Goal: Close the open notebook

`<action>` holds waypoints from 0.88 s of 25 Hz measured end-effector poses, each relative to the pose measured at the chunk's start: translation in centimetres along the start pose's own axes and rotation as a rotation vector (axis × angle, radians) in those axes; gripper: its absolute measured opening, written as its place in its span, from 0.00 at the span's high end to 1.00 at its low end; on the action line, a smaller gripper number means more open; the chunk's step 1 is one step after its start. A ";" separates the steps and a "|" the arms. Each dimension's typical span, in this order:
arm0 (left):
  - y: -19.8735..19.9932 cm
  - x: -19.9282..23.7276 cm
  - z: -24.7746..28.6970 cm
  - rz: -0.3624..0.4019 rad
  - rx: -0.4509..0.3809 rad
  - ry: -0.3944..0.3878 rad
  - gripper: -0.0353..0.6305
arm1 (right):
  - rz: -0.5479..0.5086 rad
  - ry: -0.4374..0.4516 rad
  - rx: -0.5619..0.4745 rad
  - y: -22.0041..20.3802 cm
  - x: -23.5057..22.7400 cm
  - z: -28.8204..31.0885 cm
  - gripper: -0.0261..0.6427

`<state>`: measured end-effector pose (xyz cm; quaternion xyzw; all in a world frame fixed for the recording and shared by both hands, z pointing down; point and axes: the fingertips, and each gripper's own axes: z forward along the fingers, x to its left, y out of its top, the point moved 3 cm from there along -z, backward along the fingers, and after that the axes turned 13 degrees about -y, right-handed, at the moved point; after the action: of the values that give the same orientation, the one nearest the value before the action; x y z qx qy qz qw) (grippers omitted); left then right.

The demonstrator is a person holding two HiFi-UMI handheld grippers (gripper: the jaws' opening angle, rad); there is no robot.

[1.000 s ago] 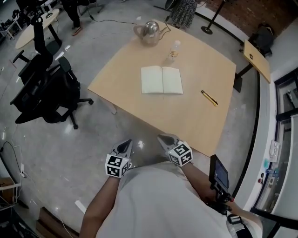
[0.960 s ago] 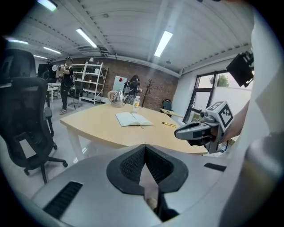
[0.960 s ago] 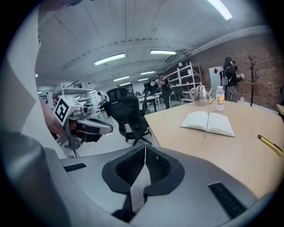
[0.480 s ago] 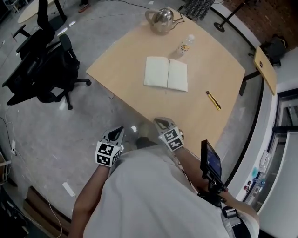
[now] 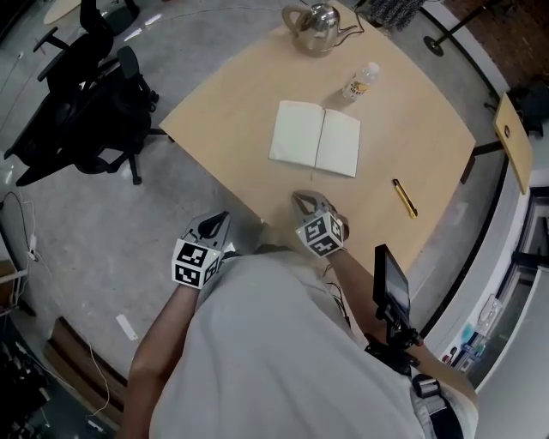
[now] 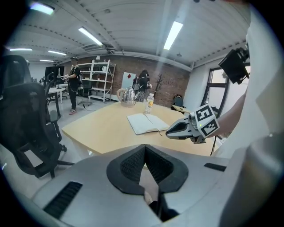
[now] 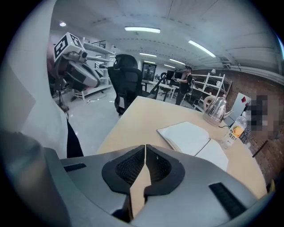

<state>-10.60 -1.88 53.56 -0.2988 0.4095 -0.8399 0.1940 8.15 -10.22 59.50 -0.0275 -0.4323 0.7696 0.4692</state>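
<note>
The open notebook point(image 5: 316, 137) lies flat with its pale pages up in the middle of the wooden table point(image 5: 232, 103). It also shows in the left gripper view as the notebook point(image 6: 146, 123) and in the right gripper view as the notebook point(image 7: 193, 139). My right gripper point(image 5: 302, 199) hangs over the table's near edge, short of the notebook, jaws shut on nothing. My left gripper point(image 5: 216, 225) is off the table over the floor, to the left of the right one. It is also shut and empty.
A metal kettle point(image 5: 315, 17) and a small bottle point(image 5: 361, 81) stand beyond the notebook. A yellow pen point(image 5: 404, 197) lies near the table's right edge. A black office chair point(image 5: 86, 111) stands left of the table. A dark screen device point(image 5: 390, 283) sits by my right arm.
Both grippers have come closer to the table. The right one went from over the floor to over the near edge and rolled. The notebook has not moved.
</note>
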 end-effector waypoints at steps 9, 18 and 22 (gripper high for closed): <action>2.2 -0.1 2.2 0.025 0.039 -0.051 0.94 | -0.061 -0.022 0.031 0.7 -3.5 3.0 0.93; 2.8 1.6 1.6 0.031 0.002 -0.076 0.94 | -0.221 -0.036 0.124 1.1 -3.6 4.9 0.93; 2.1 2.2 0.9 -0.010 -0.034 -0.062 0.94 | -0.278 -0.031 0.155 1.1 -3.6 5.7 0.93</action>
<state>-11.50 -4.89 53.10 -0.3298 0.4160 -0.8241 0.1974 6.86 -16.79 61.04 0.0810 -0.3783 0.7286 0.5651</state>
